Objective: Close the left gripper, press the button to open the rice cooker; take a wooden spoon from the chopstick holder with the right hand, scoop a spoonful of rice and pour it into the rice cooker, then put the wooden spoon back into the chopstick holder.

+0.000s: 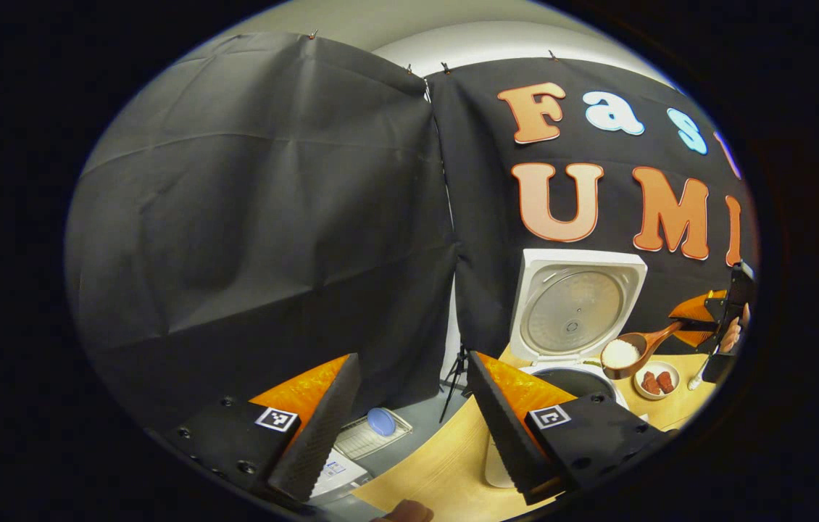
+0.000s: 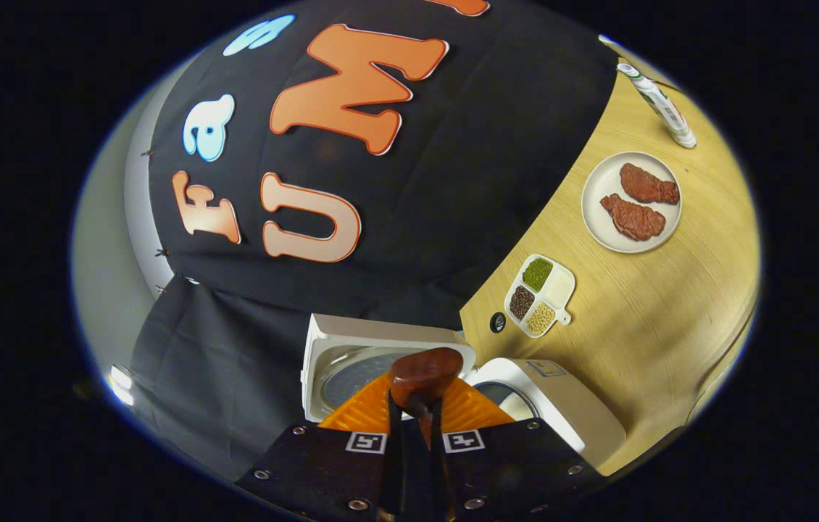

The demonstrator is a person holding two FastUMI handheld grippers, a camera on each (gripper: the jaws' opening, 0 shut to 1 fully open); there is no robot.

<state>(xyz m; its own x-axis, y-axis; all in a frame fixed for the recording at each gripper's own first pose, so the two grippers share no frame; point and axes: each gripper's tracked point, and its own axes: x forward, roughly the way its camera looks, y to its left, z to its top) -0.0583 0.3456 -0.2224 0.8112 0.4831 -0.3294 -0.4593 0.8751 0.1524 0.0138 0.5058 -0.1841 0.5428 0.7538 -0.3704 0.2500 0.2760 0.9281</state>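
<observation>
1. From your right gripper view, the wooden spoon shows you just the dark rounded end of its handle, poking up between the claw fingers; its bowl is hidden from this side.
2. The white rice cooker is partly covered by your right claw. You can see its raised lid and a sliver of the inner pot, not the pot's contents.
3. In your left gripper view the cooker's lower body sits behind your left claw's finger, and the small items beyond the light wooden tabletop edge are too blurred to name.
4. Your right claw is pressed tight on the spoon handle, both fingers against it.
5. Seen from the left gripper view, that right claw holds the spoon level, its bowl heaped with white rice, hovering just above the open rice cooker, right of the upright lid.
6. Your left claw is spread wide and grips nothing, hanging left of the cooker.
7. Right of the cooker on the tabletop stand a white four-part dish of dried beans and a round white plate with two brown meat pieces.
</observation>
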